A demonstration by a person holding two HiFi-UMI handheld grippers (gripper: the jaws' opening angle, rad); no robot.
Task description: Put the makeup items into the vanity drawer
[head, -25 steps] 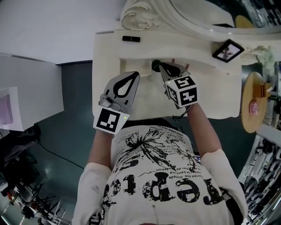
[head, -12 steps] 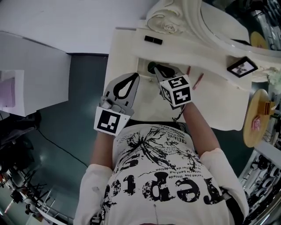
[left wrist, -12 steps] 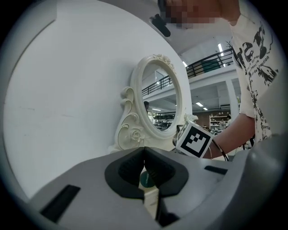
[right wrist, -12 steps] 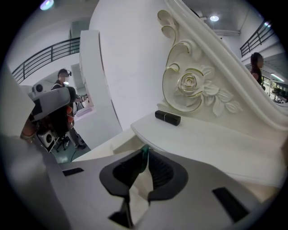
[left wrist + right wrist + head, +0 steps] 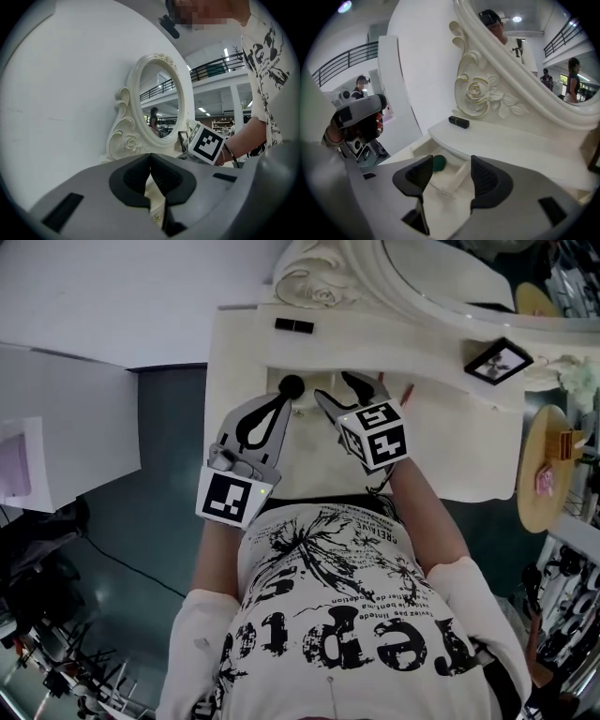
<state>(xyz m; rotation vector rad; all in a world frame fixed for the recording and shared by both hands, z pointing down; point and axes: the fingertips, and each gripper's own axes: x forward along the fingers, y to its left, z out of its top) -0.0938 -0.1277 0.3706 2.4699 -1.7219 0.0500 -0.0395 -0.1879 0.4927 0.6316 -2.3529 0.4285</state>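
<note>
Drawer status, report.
Left gripper shut, empty. Right gripper jaws opening, nothing between them. Green ball in open drawer. Black tube on vanity top; nothing blocks drawer.

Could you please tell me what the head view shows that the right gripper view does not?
Only the head view shows the photo frame, the red pencil, the round side table and the person's shirt. Only the right gripper view shows a balcony railing and the person's reflection in the mirror. Both show the green ball lying in the open drawer and the black lipstick on the vanity top.
</note>
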